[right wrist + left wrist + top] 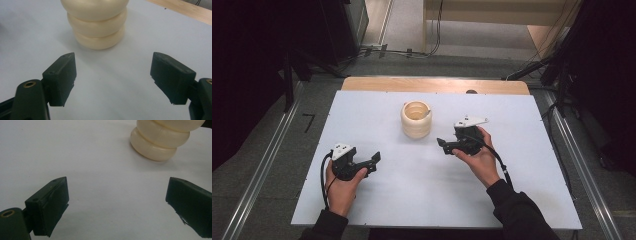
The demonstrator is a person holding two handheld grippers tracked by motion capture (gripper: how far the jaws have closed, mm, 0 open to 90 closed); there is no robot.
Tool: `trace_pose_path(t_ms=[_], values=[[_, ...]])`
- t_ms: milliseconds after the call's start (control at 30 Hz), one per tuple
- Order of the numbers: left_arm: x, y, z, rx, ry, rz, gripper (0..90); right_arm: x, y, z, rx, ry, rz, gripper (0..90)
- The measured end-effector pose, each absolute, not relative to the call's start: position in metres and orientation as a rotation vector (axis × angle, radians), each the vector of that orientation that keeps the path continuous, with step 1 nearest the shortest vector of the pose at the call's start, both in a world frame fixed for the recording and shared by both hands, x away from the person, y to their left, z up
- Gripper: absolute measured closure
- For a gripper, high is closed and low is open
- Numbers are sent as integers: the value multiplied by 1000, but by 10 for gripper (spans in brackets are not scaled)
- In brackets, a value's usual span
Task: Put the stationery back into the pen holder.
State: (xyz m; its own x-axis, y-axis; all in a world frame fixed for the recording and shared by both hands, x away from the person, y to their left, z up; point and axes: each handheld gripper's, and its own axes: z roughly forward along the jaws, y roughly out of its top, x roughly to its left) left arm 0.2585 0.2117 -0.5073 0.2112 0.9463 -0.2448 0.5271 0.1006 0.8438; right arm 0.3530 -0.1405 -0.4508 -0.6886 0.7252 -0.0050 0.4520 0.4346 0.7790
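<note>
Approach stage, nothing grasped yet. Right gripper (443, 145) spread wide, low over the white counter (422, 190), pointing at the cream ribbed cup (416, 120) standing upright just ahead and slightly left of its jaws. Left gripper (376, 159) likewise spread and empty, farther off, with the cup (160, 138) well ahead and to its right. Next, probably: ease the right gripper forward until the jaws straddle the cup's (96, 23) bulging rings, then close gently on the curved wall, mindful of slipping or tipping
</note>
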Motion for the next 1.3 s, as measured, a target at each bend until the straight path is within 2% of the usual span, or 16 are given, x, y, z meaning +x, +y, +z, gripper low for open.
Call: trace_pose_path(t_ms=[1300], values=[[259, 210, -508, 1558, 1455, 576, 53, 323, -224, -473, 1189, 2265, 1076, 197]])
